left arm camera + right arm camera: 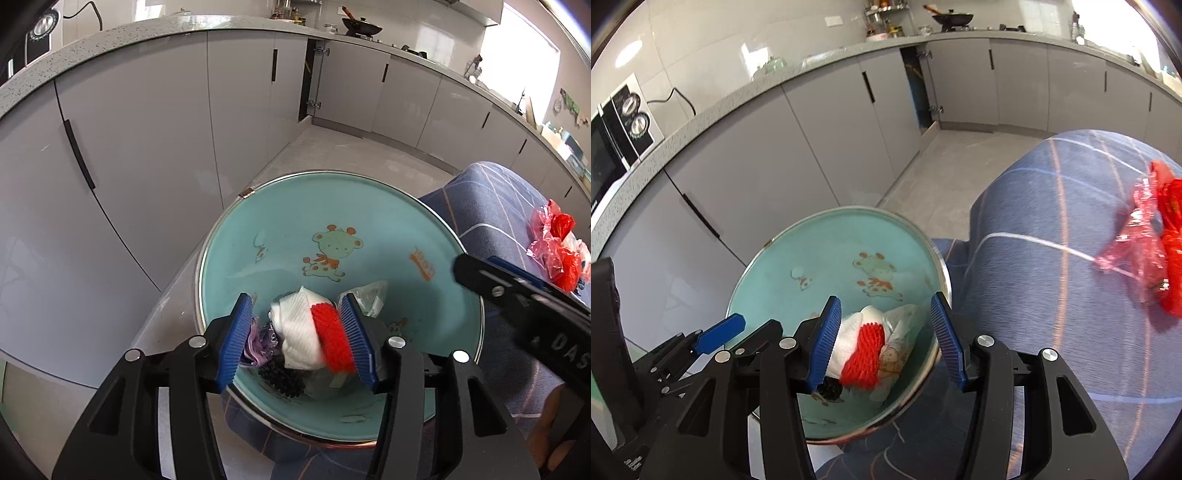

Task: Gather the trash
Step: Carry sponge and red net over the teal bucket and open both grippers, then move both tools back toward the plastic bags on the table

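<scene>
Grey kitchen cabinets curve behind a blue checked cloth where my teal bowl (369, 221) sits. Both my left gripper (299, 336) and right gripper (886, 339) hover over it, fingers released, with crumpled white tissue (295, 332) and red foam netting (862, 360) lying inside the bowl.

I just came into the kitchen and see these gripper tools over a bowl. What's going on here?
A person is collecting trash with two hand-held grippers. Both the left gripper and right gripper hang open over a teal bowl that already holds a white paper towel, red foam netting and other scraps. The trash appears just dropped in. Red plastic wrappers lie on the blue checked cloth beside it, not yet collected.
</scene>
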The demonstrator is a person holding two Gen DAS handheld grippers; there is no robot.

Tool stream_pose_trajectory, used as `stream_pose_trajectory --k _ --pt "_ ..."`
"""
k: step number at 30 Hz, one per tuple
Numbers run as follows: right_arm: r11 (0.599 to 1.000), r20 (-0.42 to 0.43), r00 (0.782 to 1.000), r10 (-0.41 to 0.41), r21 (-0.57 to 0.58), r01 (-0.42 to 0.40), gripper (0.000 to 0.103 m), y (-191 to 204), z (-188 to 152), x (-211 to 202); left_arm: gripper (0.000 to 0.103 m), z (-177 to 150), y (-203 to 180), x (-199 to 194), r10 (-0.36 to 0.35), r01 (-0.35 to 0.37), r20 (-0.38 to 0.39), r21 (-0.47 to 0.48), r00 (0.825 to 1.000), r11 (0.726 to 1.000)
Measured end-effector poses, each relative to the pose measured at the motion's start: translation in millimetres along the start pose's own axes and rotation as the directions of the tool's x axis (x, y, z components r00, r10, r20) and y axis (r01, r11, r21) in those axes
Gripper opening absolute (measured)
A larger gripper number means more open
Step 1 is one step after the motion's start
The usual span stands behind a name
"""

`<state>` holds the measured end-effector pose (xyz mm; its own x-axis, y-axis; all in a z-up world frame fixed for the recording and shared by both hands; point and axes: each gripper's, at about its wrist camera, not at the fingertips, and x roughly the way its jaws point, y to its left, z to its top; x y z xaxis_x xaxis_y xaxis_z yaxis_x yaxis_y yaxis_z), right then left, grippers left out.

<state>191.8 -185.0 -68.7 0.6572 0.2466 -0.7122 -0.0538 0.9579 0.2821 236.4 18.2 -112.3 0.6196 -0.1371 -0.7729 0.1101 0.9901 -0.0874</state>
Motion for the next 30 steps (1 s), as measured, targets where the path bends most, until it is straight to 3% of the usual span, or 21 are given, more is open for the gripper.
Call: stream_pose_trajectory --k 3,5,6,9,12,21,30 --pt "1.0 0.033 0.999 0.002 0.017 -0.003 0.052 -3.1 -1.7 -15.4 0.064 -1.2 0.1 -7.6 0.034 -0.034 0.019 -0.005 0.999 0.999" --pt "1.0 0.053 0.999 -0.009 0.014 0.008 0.063 -4.6 -5.1 -22.3 0.072 -2.4 -3.3 -12.8 0.06 -0.06 0.029 -0.001 0.998 0.998" --pt "1.0 0.058 0.998 -0.02 0.006 0.02 0.063 -4.2 -7.2 -25.0 0.075 -2.1 -4.1 -14.9 0.065 -0.065 0.032 -0.003 0.997 0.998" --pt "1.0 0.058 0.998 -0.016 0.013 0.015 0.063 -7.0 -9.9 -31.9 0.078 -1.3 -7.5 -22.5 0.07 -0.07 0.044 -0.007 0.997 0.998" --pt "0.999 0.085 0.996 -0.026 0.025 0.024 0.074 -14.4 -13.5 -45.8 0.086 -2.1 -14.2 -31.6 0.093 -0.093 0.063 -0.003 0.994 0.996" --pt "0.992 0.103 0.992 -0.074 0.105 0.063 0.079 -52.9 -22.5 -71.1 0.092 -4.6 -44.1 -45.8 0.105 -0.108 0.085 0.034 0.991 0.994" --pt "0.98 0.139 0.98 -0.142 0.16 0.119 0.082 -84.6 -30.3 -101.0 0.096 -7.7 -89.5 -57.3 0.058 -0.066 0.1 0.083 0.993 0.994"
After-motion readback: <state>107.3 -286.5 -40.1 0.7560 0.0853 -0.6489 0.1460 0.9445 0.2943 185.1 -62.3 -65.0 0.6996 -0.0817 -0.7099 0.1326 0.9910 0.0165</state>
